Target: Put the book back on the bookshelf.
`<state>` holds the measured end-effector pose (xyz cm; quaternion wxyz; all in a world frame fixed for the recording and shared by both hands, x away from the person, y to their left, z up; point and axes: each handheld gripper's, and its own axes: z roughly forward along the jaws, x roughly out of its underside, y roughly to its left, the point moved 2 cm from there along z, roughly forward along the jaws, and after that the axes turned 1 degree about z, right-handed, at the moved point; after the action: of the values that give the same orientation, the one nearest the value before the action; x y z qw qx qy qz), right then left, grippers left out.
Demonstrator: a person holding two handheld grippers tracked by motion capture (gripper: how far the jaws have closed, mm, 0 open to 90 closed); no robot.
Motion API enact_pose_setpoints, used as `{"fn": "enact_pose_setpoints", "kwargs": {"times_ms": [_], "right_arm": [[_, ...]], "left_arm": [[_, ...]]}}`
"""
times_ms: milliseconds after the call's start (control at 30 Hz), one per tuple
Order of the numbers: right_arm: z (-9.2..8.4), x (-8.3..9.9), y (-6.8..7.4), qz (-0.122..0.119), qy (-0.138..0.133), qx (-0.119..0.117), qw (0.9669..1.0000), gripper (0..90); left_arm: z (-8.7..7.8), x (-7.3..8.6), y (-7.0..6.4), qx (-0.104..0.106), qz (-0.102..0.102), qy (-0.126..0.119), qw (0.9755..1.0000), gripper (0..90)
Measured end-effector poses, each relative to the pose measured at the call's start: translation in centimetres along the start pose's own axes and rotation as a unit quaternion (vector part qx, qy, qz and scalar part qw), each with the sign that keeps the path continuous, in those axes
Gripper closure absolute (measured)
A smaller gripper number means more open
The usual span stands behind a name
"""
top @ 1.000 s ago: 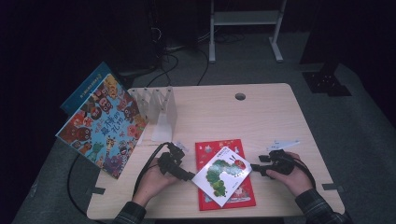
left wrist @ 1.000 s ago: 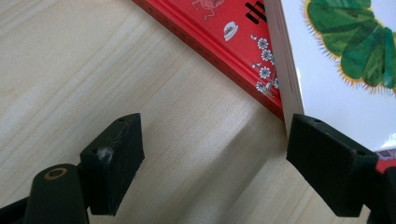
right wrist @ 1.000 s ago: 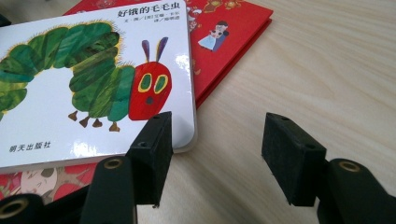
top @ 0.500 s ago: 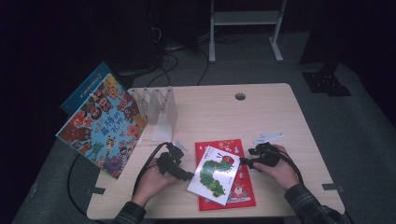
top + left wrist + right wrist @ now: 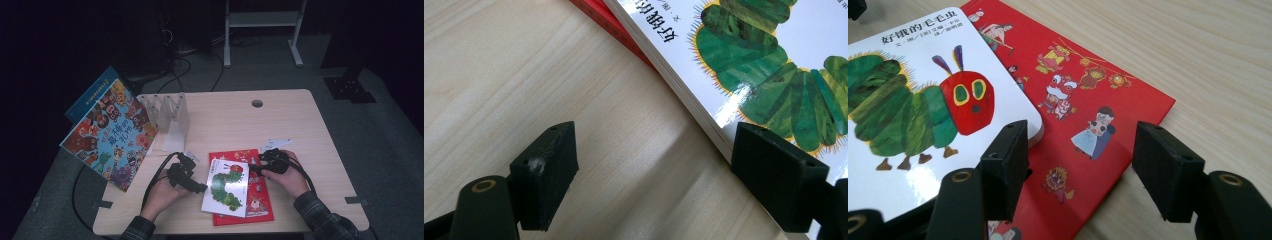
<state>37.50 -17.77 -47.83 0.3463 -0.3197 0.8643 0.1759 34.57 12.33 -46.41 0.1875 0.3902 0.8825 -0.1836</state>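
Note:
A white board book with a green caterpillar (image 5: pixel 227 189) lies tilted on top of a red picture book (image 5: pixel 260 197) near the table's front edge. My left gripper (image 5: pixel 201 189) rests on the table at the white book's left side, open. In the left gripper view bare wood lies between the jaws (image 5: pixel 654 167), and the white book's (image 5: pixel 749 55) edge runs down to the right-hand one. My right gripper (image 5: pixel 253 170) is open over the red book's top part. In the right gripper view its jaws (image 5: pixel 1083 160) straddle the red cover (image 5: pixel 1088 100), the left one at the white book's (image 5: pixel 913 105) corner.
A large colourful picture book (image 5: pixel 112 135) leans off the table's left edge, with a blue book (image 5: pixel 87 100) behind it. A white slotted rack (image 5: pixel 172 115) stands at the back left. A small white piece (image 5: pixel 277 143) lies beyond the right hand. The wooden table (image 5: pixel 300 120) has a cable hole (image 5: pixel 257 103).
My right gripper has moved left, from beside the red book to over its top part. The white book has shifted slightly left. The left gripper has stayed put.

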Motion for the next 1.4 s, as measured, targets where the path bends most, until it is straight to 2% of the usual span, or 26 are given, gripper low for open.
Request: {"fn": "enact_pose_setpoints", "kwargs": {"times_ms": [133, 367, 500, 600, 933, 1133, 1200, 1400], "right_arm": [[-1.2, 0.3, 0.6, 0.002, -0.012, -0.017, 0.9998, 39.8], [-2.0, 1.1, 1.6, -0.004, -0.009, -0.035, 0.9993, 40.3], [-1.7, 1.2, 2.6, -0.016, 0.001, -0.043, 0.9989, 40.4], [-1.3, 1.2, 3.0, -0.026, 0.004, -0.040, 0.9989, 41.0], [-0.3, 0.3, 3.1, -0.019, -0.005, -0.035, 0.9992, 41.6], [0.0, 0.0, 3.4, -0.026, -0.006, -0.035, 0.9990, 40.8], [-0.5, 0.4, 3.6, -0.027, -0.003, -0.047, 0.9985, 39.7], [-1.6, 1.2, 4.3, -0.025, -0.004, -0.067, 0.9975, 38.8]], "left_arm": [[-0.1, 0.2, -0.1, 0.002, 0.000, 0.006, 1.0000, 17.7], [-0.3, 1.0, -0.5, 0.005, 0.000, 0.009, 1.0000, 17.7], [-0.3, 1.1, -0.6, 0.003, 0.001, 0.007, 1.0000, 17.8], [-0.3, 1.1, -0.7, 0.007, 0.005, 0.008, 0.9999, 17.8], [-0.5, 1.1, -0.5, 0.013, -0.001, 0.004, 0.9999, 17.2], [-0.7, 1.2, -0.4, 0.030, -0.006, -0.002, 0.9995, 14.9], [-0.6, 1.4, -0.7, 0.041, -0.010, -0.005, 0.9991, 13.4], [-0.5, 1.3, -1.2, 0.057, -0.011, -0.010, 0.9983, 10.7]]}}
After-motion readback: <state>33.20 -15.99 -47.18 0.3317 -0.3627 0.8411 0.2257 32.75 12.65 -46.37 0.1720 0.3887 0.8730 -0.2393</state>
